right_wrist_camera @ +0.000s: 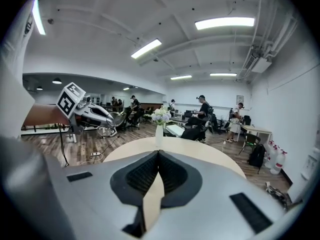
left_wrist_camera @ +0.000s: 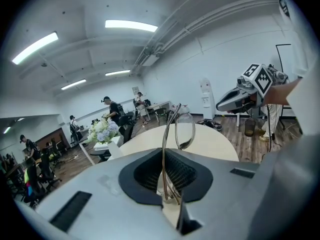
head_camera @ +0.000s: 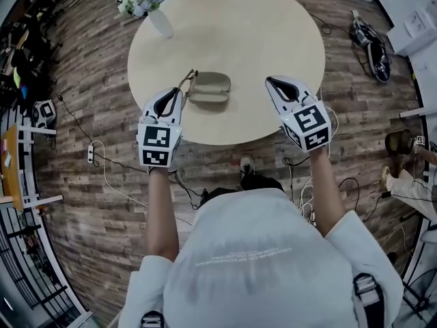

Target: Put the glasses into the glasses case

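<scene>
A grey-green glasses case (head_camera: 209,87) lies near the front edge of the round beige table (head_camera: 232,26), and its lid looks down. My left gripper (head_camera: 178,92) hovers just left of the case, shut on thin gold-rimmed glasses (head_camera: 188,80). In the left gripper view, the glasses (left_wrist_camera: 176,129) stick up out of the left gripper (left_wrist_camera: 168,153), lenses away from me. My right gripper (head_camera: 270,81) is over the table's front right, well to the right of the case. In its own view, the right gripper (right_wrist_camera: 158,153) is shut with nothing in it.
A white vase of flowers (head_camera: 159,18) stands at the table's far left edge, also seen as the vase (right_wrist_camera: 159,126). Cables and a power strip (head_camera: 91,154) lie on the wooden floor around the table. Desks, chairs and people fill the room beyond.
</scene>
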Available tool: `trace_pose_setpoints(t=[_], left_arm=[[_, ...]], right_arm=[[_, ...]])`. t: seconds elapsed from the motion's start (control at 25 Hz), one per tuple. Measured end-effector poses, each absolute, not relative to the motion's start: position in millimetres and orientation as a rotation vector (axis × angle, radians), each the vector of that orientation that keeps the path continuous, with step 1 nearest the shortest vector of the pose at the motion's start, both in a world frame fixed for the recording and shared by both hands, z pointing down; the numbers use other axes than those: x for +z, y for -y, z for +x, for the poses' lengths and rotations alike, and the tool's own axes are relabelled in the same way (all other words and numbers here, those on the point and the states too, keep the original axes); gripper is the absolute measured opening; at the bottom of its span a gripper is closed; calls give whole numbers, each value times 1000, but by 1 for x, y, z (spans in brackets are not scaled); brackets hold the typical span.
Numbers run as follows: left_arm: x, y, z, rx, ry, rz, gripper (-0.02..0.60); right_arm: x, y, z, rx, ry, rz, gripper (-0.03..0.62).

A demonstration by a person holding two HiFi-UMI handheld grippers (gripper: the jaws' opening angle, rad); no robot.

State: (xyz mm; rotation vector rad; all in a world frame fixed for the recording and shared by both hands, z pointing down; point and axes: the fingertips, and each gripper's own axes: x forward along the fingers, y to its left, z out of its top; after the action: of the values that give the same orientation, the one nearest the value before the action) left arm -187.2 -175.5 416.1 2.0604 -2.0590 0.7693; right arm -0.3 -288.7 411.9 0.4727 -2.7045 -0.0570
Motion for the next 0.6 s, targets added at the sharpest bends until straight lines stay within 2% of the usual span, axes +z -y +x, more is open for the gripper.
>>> trace_pose_setpoints(t=[0.4,0.6], left_arm=[[434,218,-215,910,1978,2145,17],[450,233,-229,891,1868,2230,17]], right_arm=[[433,312,-25,25,2679,494,2],[451,309,-37,55,2621,554,2]])
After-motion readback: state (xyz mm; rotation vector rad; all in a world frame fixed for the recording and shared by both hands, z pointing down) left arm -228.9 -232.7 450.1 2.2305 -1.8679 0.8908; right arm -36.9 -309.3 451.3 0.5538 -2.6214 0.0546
